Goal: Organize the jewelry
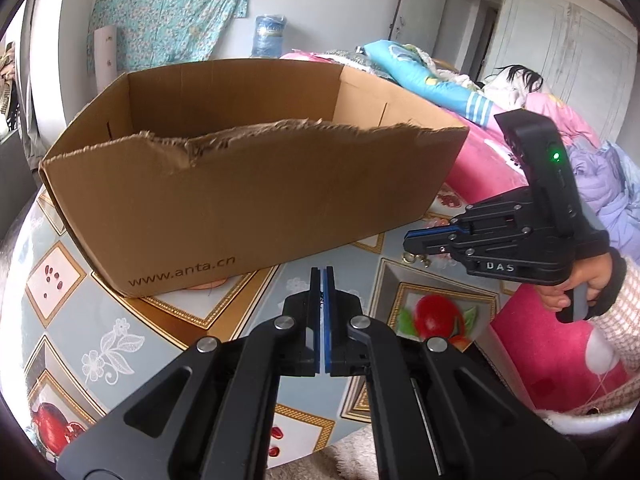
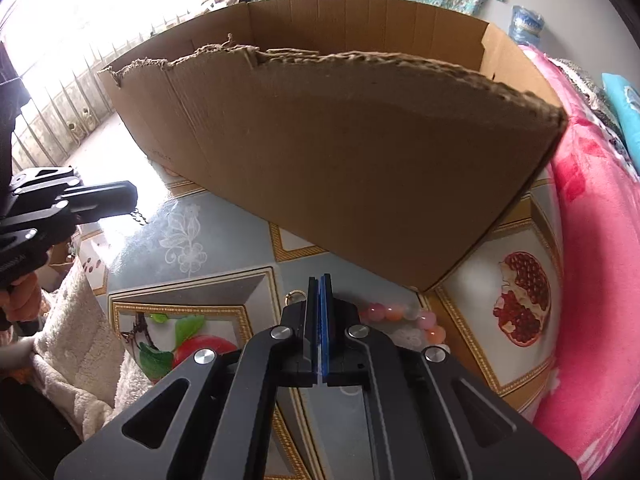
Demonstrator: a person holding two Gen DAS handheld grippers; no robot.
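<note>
An open brown cardboard box (image 1: 248,184) with a torn front edge stands on the patterned table; it fills the right wrist view (image 2: 360,168). My left gripper (image 1: 323,276) is shut and empty, in front of the box. My right gripper (image 2: 320,284) is shut just above the table, over a gold ring (image 2: 294,296) and a pink and orange bead bracelet (image 2: 404,318) that lie partly hidden under its fingers. In the left wrist view the right gripper (image 1: 410,242) hovers over small gold pieces (image 1: 416,258). I cannot tell whether it grips anything.
The table carries a fruit-print cloth (image 1: 436,316). A bed with pink blankets (image 2: 592,240) and piled clothes (image 1: 600,184) lies to the right. A white fleece sleeve (image 2: 80,344) is at the left. A window with a railing (image 2: 60,92) is beyond.
</note>
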